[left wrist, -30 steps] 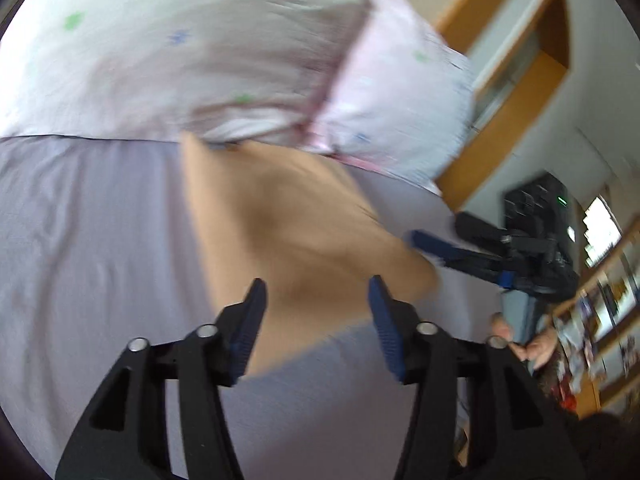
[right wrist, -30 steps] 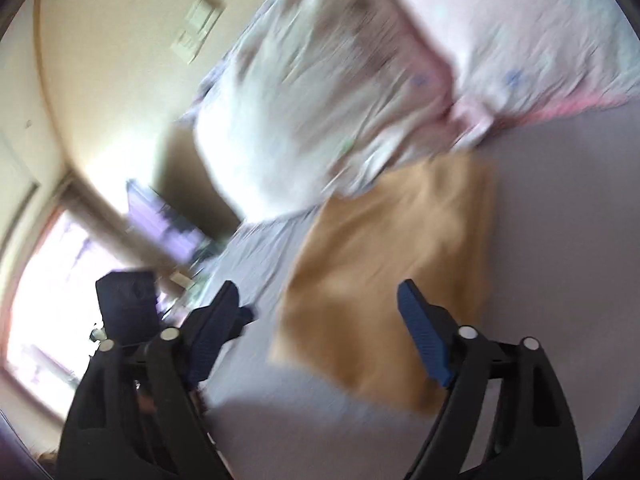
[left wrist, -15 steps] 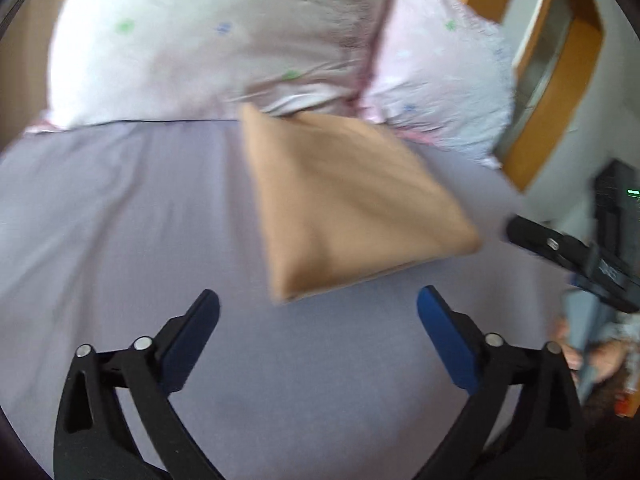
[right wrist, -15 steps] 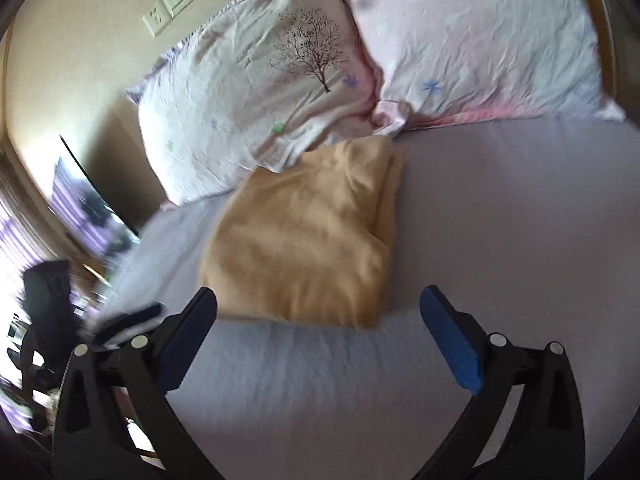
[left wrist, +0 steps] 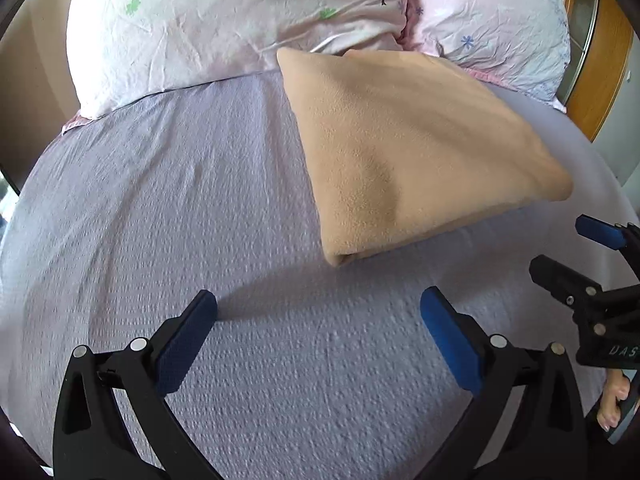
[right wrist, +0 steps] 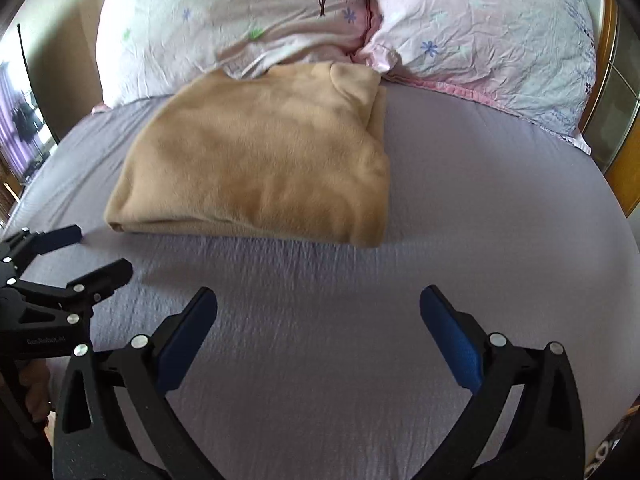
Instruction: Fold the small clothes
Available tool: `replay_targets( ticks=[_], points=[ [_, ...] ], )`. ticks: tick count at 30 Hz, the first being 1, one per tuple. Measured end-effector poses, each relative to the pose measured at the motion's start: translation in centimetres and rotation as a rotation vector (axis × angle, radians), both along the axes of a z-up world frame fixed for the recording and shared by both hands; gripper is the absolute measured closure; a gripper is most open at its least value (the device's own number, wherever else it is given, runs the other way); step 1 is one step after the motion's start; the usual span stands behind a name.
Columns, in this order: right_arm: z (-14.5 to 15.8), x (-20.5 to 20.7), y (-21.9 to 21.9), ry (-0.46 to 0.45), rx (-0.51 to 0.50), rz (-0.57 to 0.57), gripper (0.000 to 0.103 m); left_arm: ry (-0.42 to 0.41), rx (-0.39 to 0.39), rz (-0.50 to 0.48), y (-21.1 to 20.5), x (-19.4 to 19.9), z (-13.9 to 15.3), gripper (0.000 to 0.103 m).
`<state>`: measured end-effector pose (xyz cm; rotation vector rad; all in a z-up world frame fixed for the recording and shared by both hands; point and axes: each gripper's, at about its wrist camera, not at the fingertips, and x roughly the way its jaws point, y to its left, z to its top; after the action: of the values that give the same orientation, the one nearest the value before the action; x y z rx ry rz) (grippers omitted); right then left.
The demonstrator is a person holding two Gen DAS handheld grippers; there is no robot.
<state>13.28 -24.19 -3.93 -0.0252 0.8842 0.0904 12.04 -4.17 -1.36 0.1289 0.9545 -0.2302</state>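
Note:
A tan fleece garment [left wrist: 412, 148] lies folded into a thick rectangle on the lilac bed sheet [left wrist: 180, 208], its far edge against the pillows. It also shows in the right wrist view [right wrist: 260, 160]. My left gripper [left wrist: 318, 316] is open and empty, held back from the garment's near corner. My right gripper [right wrist: 318, 312] is open and empty, a short way in front of the garment's near folded edge. Each gripper shows in the other's view: the right one [left wrist: 592, 264], the left one [right wrist: 60, 256].
Two pale pink printed pillows [right wrist: 248, 12] [right wrist: 492, 36] lie along the head of the bed. A wooden bed frame [left wrist: 596, 64] stands at the right. The sheet [right wrist: 500, 208] stretches right of the garment. A beige wall is at the far left.
Both grippers have drawn back from the garment and opened wide. The garment now lies free and folded on the sheet.

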Motion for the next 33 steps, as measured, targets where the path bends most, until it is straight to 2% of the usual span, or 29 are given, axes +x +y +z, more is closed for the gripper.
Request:
replay_targets(
  ticks=[3, 33],
  points=[
    [-0.72, 0.15, 0.16, 0.031, -0.013, -0.008, 0.002, -0.004, 0.013, 0.002, -0.07, -0.12, 0.04, 0.001],
    [-0.55, -0.28, 0.01, 0.022, -0.015, -0.003, 0.002, -0.007, 0.015, 0.003, -0.09, -0.3, 0.12, 0.001]
  ],
)
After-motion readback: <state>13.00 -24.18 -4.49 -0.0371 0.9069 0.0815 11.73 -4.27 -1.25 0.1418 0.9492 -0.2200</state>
